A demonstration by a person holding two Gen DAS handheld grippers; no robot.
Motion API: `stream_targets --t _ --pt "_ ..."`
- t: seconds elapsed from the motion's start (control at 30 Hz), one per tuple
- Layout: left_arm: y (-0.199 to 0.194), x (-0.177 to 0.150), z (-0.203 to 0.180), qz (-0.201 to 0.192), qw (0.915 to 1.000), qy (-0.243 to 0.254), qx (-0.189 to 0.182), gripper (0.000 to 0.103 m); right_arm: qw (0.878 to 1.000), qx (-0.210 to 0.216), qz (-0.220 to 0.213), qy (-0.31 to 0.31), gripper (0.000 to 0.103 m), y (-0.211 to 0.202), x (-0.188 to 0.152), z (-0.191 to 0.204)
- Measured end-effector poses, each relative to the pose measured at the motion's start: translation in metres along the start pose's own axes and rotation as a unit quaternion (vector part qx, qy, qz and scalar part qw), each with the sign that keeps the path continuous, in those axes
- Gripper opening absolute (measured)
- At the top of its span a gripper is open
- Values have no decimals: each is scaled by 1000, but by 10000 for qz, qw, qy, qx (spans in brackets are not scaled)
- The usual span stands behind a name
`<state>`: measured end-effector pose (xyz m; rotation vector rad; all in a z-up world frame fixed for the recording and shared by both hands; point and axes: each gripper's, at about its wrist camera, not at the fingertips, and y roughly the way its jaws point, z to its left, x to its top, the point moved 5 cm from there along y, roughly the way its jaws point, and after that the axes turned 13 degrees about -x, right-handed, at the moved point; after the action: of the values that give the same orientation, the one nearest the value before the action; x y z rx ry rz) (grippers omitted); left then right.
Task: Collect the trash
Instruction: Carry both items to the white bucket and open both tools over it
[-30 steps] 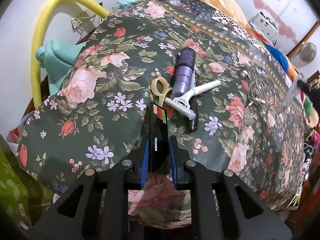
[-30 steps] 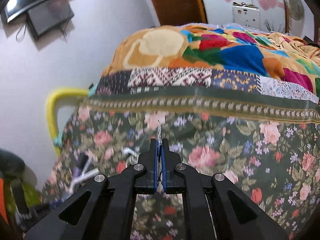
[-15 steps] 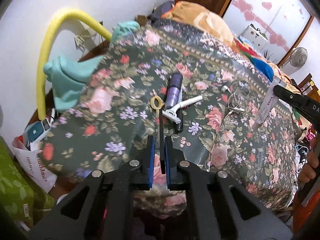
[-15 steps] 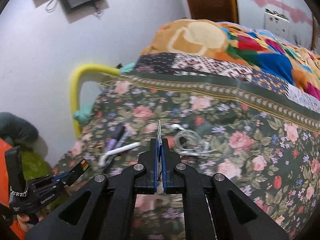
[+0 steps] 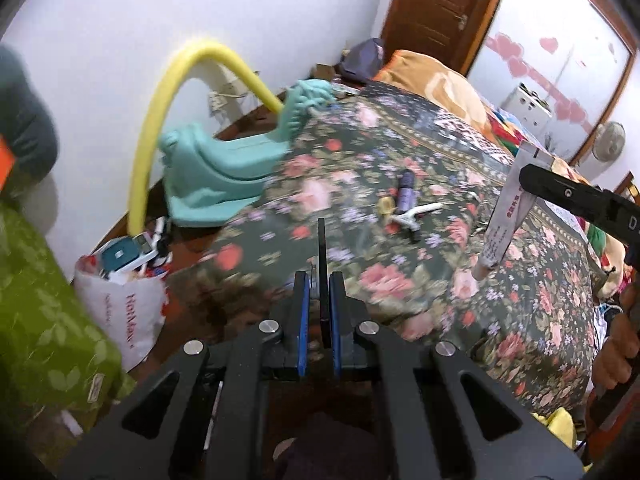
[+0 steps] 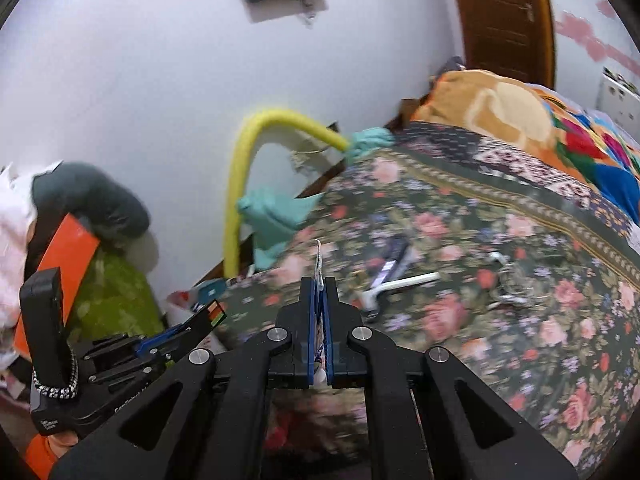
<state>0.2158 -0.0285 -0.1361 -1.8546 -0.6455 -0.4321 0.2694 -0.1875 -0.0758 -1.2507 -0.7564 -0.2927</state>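
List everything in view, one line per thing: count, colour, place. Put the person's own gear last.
bedspread: one, dark green with pink roses, over the bed
blankets: a pile, orange and multicoloured, far end of bed
razor: one, white, on bedspread
purple tube: one, on bedspread beside razor
yellow ring: one, beside purple tube
cable: one tangle, white, on bedspread
foam tube: one, yellow, arched by the wall
teal cloth: one, draped at bed edge
bag: one, white, full, on floor
door: one, brown, far wall
fan: one, white, far right
left gripper: fingers shut on black card
right gripper: fingers shut on white sachet
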Motion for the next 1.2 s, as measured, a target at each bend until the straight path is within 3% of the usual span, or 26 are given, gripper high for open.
stream_targets --t 0.27,0.53,0.87,1.2 --pt "-50 -46 60 -99 9984 -374 407 8 9975 358 130 -601 3 -4 -26 84" --pt "-74 -107 120 63 9933 -987 591 8 9880 782 673 -1150 4 14 -70 163" --pt "-69 -163 166 352 9868 -1372 785 8 9694 862 1453 -1779 4 56 -134 229" --pt "-45 -192 194 704 9833 -1399 927 8 9509 834 1978 -2228 4 94 -168 267"
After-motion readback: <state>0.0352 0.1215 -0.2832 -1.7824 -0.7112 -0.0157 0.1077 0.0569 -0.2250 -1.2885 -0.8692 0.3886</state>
